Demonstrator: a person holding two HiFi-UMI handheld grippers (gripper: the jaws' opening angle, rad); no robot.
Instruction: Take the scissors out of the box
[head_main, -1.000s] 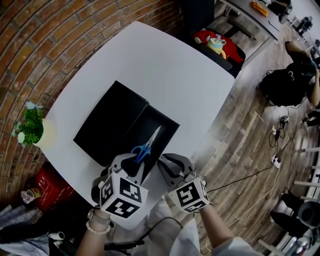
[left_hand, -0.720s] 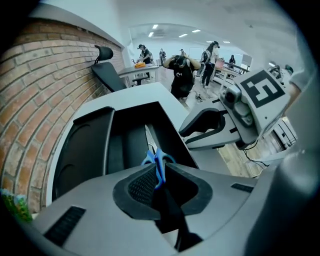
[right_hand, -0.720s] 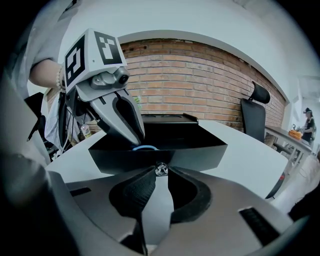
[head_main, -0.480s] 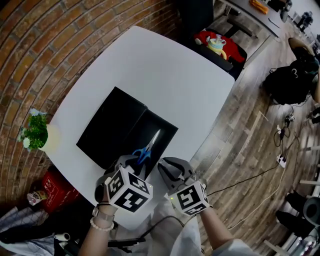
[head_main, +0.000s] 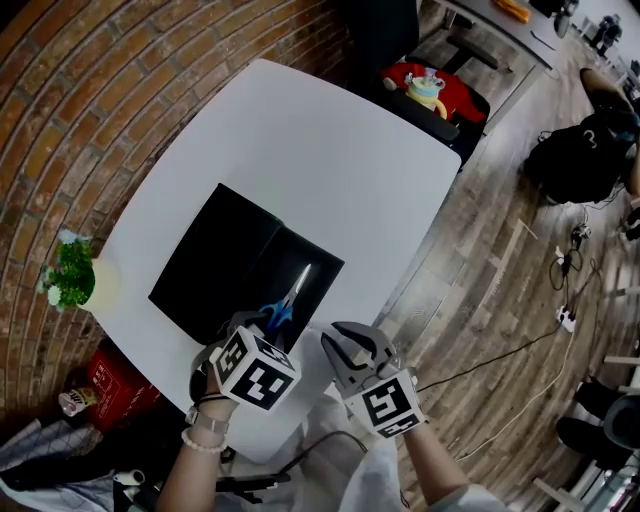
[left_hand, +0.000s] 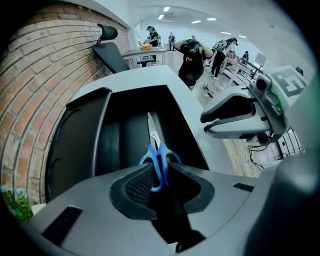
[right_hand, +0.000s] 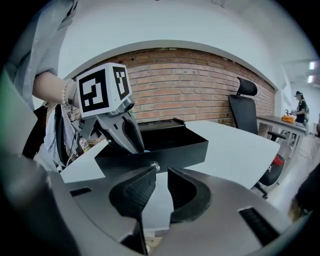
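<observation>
Head view: the white table has the black box open toward 7 o'clock, with its lid lying right beside it. The scissors are in the box, blades pointing to 1 o'clock, and the blue handles are half buried under the left gripper. The right gripper hangs just off the box's 5 o'clock corner, not touching it. Left gripper view: the jaws have only a thin slot between them, and it's filled by the middle of the scissors handles, so they're pinched. The outer loops vanish behind the pads, and the blade tips fade into the dark box floor. Right gripper view: its jaws are a narrow gap apart with only bare table showing between them. The box wall hides the scissors there, apart from maybe a blue speck by the left gripper's tips, too small to be sure.
</observation>
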